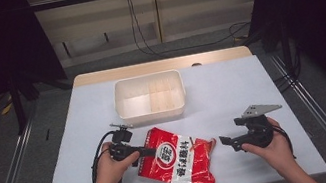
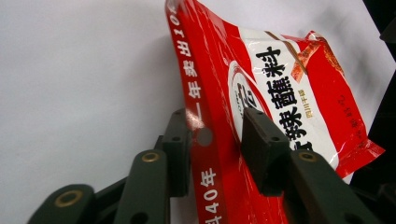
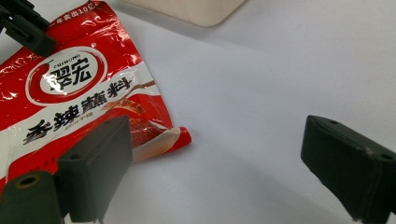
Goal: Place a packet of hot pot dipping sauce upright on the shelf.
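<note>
So the red seasoning packet [image 1: 177, 157] lies flat on the white table [image 1: 232, 94], just in front of the white tub [image 1: 150, 97]. Left gripper [image 2: 219, 140] has its jaws around the packet's edge, one touching and the other slightly off. Right gripper [image 3: 215, 163] sits wide open beside the packet's far corner, gripping nothing

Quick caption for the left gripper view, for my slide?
Left hand-held gripper straddling the sealed edge of the red seasoning packet on the white table.

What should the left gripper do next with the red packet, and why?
Probably finish closing: the left gripper has the edge of the red packet between its jaws, with a gap still showing at one pad. Then lift toward the white bin.
</note>
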Tool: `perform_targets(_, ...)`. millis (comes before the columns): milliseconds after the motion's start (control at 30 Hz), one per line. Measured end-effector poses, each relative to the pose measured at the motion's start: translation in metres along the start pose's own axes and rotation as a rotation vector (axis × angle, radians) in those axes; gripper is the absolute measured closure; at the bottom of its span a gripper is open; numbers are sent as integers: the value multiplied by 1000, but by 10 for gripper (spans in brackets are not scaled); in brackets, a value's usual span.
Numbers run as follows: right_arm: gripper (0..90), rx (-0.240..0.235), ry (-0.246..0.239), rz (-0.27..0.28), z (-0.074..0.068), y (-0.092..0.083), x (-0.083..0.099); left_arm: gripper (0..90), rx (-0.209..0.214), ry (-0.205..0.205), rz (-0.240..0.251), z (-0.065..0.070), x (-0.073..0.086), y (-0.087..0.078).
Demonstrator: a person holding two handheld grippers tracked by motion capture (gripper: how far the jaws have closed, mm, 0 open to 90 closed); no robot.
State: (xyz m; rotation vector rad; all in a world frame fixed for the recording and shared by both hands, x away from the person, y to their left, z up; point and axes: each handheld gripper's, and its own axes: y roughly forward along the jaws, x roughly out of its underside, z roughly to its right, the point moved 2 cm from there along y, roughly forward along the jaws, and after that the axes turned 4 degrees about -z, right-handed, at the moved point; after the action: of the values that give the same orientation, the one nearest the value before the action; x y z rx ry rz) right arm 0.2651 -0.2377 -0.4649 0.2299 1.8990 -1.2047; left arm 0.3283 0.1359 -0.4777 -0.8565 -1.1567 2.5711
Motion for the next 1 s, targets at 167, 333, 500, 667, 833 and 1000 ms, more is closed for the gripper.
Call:
perform_targets(167, 85, 1, -2, -5, -1, 0, 0, 773, 14, -10, -20, 3, 0, 0)
perform_targets(333, 85, -1, -4, -4, -1, 0, 0, 900, -9, 20, -40, 11, -3, -1)
perform_targets(500, 85, 0, -6, 2, 0, -2, 0, 900, -16, 28, -29, 16, -7, -9)
perform_targets(667, 85, 2, -5, 7, 1, -3, 0, 900, -50, 57, -22, 16, -11, -22)
perform_targets(833, 85, 0, 0, 5, 1, -2, -1, 900, -49, 71, 0, 18, -15, -33)
perform_targets(1000, 85, -3, -3, 7, 1, 0, -2, 900, -53, 102, 2, 23, -22, -38)
